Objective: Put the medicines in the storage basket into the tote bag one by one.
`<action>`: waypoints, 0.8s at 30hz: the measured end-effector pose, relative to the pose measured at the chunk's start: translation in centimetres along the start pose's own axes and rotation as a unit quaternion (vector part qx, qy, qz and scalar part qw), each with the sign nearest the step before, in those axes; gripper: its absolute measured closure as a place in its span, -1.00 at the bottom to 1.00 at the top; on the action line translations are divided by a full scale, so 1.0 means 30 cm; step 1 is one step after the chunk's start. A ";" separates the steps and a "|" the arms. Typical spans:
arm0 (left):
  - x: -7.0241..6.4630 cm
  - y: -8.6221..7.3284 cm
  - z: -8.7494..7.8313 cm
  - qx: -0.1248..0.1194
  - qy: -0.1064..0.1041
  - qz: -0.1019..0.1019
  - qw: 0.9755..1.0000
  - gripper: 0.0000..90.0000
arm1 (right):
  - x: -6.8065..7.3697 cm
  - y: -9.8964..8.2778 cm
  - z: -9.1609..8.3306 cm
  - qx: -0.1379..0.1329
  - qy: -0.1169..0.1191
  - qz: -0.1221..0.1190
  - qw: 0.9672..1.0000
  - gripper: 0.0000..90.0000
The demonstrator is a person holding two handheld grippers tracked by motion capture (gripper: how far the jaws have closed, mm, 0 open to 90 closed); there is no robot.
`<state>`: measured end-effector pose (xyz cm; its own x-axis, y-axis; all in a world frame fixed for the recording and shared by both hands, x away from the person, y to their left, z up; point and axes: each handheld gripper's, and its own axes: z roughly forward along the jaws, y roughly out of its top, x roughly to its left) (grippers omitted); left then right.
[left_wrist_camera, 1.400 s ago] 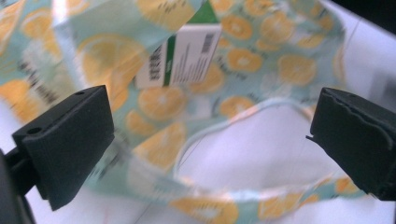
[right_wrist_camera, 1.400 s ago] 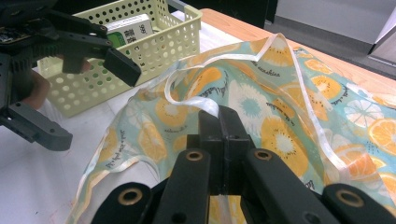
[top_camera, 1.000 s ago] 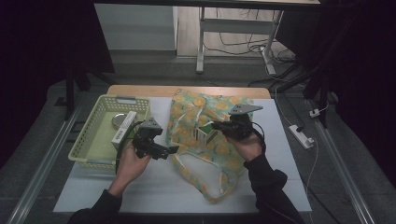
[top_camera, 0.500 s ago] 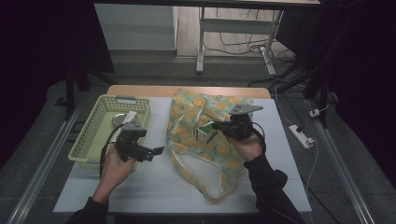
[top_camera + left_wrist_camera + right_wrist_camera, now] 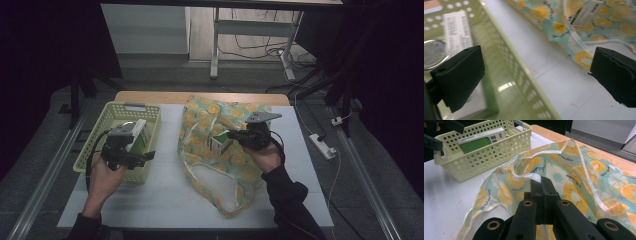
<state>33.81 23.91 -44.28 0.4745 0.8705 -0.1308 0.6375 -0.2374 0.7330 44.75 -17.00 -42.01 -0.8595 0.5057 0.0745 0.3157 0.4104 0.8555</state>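
On the desk (image 5: 165, 195), the pale green perforated basket (image 5: 95, 150) sits left of the orange-print tote bag (image 5: 220, 165) and holds a green carton (image 5: 137, 137). The left gripper (image 5: 142, 157) hangs over the basket's near right corner, its jaws spread wide and empty. The right gripper (image 5: 231, 136) is above the bag's middle, its jaws pressed together, pinching the bag's cloth beside a small carton (image 5: 218, 145) that shows at the bag's opening.

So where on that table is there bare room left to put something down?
The bare white tabletop is free along the near edge and in the strip between the pale green perforated plastic basket and the orange-patterned fabric bag. The basket already holds a green box.
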 end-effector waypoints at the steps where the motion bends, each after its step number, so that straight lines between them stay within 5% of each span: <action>1: 0.008 -0.002 -0.005 0.001 0.010 -0.002 1.000 -1.00 | -0.001 0.000 -0.001 0.000 0.000 0.000 1.000 1.00; 8: 0.076 -0.028 -0.017 0.022 0.055 -0.024 0.998 -1.00 | 0.001 0.002 -0.003 0.000 0.000 -0.001 1.000 1.00; 17: 0.136 -0.061 0.039 0.072 0.072 -0.043 0.994 -0.99 | 0.005 0.002 0.004 0.003 0.003 -0.002 1.000 0.99; 24: 0.140 -0.074 0.069 0.100 0.087 -0.046 0.990 -0.66 | 0.004 0.003 0.001 0.004 0.001 -0.003 1.000 0.99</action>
<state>35.64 27.20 -47.85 0.3079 0.9494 -0.0621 0.7891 -0.2183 0.5742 44.69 -16.88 -41.95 -0.8624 0.5013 0.0709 0.3134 0.4187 0.8523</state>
